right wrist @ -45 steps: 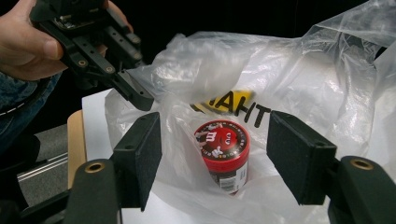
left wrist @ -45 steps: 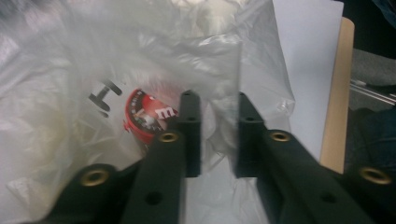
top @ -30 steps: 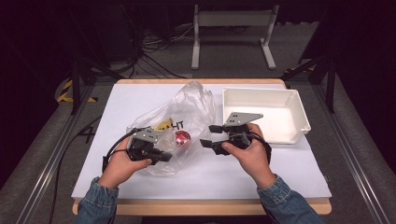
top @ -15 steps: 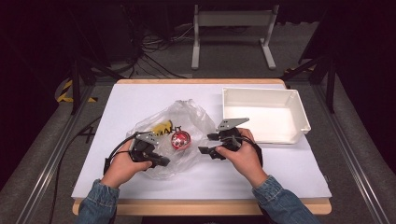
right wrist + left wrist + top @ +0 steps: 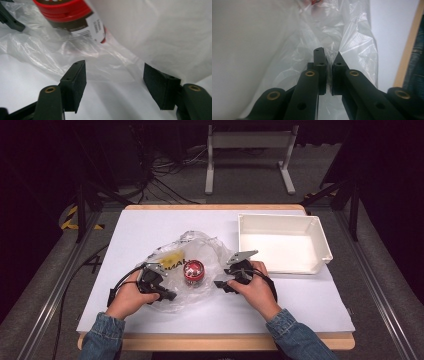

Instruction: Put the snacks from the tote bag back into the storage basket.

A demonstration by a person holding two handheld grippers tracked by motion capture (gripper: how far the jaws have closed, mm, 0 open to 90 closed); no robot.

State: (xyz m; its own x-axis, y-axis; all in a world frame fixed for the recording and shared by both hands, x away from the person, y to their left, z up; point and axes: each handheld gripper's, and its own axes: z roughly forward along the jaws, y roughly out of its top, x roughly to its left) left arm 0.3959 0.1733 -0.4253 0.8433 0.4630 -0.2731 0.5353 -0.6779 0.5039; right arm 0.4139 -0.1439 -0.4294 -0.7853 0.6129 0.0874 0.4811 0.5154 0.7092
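A dark room with cables and a metal stand on the floor surrounds a white-topped table [image 5: 150, 227] with a wooden edge. Near the middle of the surface, a little toward the near edge, lies one clear plastic bag [image 5: 200, 251], crumpled, with one red-lidded jar [image 5: 193, 271] inside it and a yellow printed patch beside the jar. One white tray [image 5: 320, 240] sits at the far right corner, apart from the bag.

Compared with a second ago, both hands sit lower and closer to the near edge, and the bag, which stood puffed up then, now lies flatter on the surface; the jar has come down with it.

There are two grippers. The left gripper [image 5: 328, 62] is pressed together on a fold of the bag at its near-left side; in the left gripper view the film is pinched between its pads. The right gripper [image 5: 115, 75] has its jaws apart at the bag's right side; in the right gripper view the film runs across just beyond and between the pads [image 5: 80, 75] without being squeezed, and the jar lies just beyond them.
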